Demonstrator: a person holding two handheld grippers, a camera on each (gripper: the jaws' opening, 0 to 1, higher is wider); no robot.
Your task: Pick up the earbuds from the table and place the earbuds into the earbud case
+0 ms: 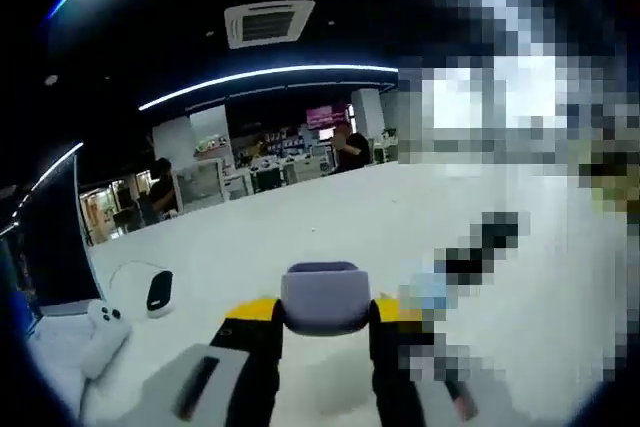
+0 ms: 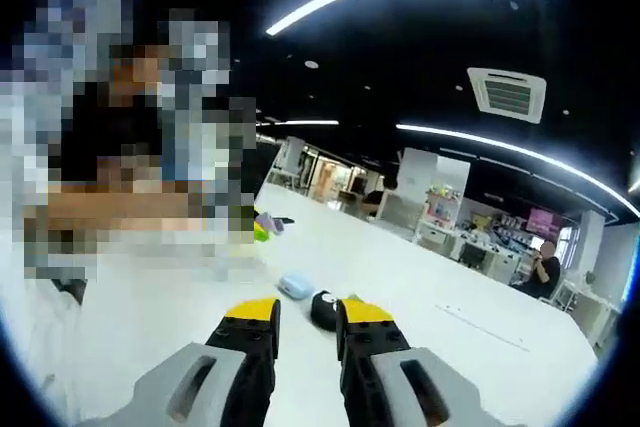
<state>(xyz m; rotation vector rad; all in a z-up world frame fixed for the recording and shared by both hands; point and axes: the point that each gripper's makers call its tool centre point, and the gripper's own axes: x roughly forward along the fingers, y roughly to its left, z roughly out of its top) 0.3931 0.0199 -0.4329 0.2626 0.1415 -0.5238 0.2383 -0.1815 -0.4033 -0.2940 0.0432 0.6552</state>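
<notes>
gripping the lavender earbud case (image 1: pixel 323 297) between its jaws, the left gripper (image 1: pixel 325 322) holds it above the white table (image 1: pixel 300 227), with a black speaker (image 1: pixel 159 290) off to the left. right gripper view: right gripper (image 2: pixel 305 322) jaws stand slightly apart with nothing clamped, over the table beside a black rounded object (image 2: pixel 323 309), possibly an earbud, and a light blue item (image 2: pixel 295 286).

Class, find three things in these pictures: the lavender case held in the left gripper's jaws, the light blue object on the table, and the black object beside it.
lavender case (image 1: pixel 323 297), left gripper view, middle of its front face.
light blue object (image 2: pixel 295 286), right gripper view, its top.
black object (image 2: pixel 323 310), right gripper view, its rounded upper side.
</notes>
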